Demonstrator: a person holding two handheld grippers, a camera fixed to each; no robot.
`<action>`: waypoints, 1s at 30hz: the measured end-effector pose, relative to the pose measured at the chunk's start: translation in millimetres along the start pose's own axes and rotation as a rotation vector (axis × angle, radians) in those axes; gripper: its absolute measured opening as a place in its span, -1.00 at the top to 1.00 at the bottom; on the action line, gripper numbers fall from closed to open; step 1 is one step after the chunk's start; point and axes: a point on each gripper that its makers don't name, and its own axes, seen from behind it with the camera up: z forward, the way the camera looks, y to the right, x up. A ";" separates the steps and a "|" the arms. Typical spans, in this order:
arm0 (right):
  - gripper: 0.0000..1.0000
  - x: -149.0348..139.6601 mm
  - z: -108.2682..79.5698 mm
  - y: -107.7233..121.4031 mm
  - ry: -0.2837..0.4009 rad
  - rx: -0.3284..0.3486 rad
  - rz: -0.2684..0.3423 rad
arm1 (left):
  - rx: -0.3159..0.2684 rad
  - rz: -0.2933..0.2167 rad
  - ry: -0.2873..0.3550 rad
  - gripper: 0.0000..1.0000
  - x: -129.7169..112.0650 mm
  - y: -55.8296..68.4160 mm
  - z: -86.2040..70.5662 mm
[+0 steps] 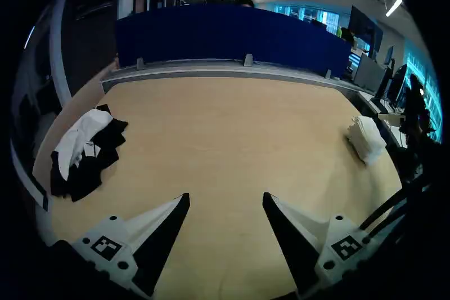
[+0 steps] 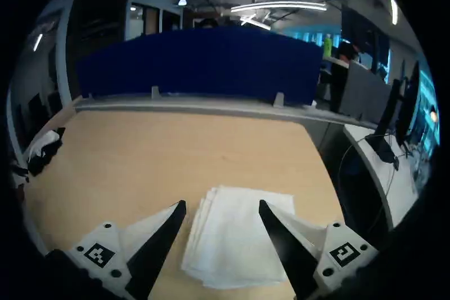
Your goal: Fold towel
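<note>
Towels (image 2: 239,243) sit on bench (image 2: 140,153) just ahead of & under R gripper (image 2: 221,203), well off to right of L gripper (image 1: 226,195), both wide open & empty; cloth prob soft, light, floppy, layers slip, so pinch one top corner, not the whole stack.

Left gripper (image 1: 226,193) and right gripper (image 2: 222,201) show black jaws, white marker-tagged bases.

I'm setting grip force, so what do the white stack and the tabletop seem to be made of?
The white stack: soft matte cloth by its look, layered edges suggest folded towels. The tabletop: smooth pale wood-grain surface with slight sheen, probably laminate, though real wood cannot be ruled out.
</note>
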 end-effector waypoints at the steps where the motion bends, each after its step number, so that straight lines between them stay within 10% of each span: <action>1: -1.00 3.7 -4.8 -4.1 0.025 -0.002 0.003 | -0.003 -0.002 0.001 -0.92 0.6 0.1 -0.1; 15: -1.00 59.0 -68.5 -32.8 0.350 -0.109 0.043 | -0.037 -0.005 0.012 -0.93 8.7 8.9 1.1; 30: -1.00 73.0 -82.3 -63.4 0.386 -0.121 0.068 | -0.036 -0.026 0.157 -0.93 44.4 4.7 8.2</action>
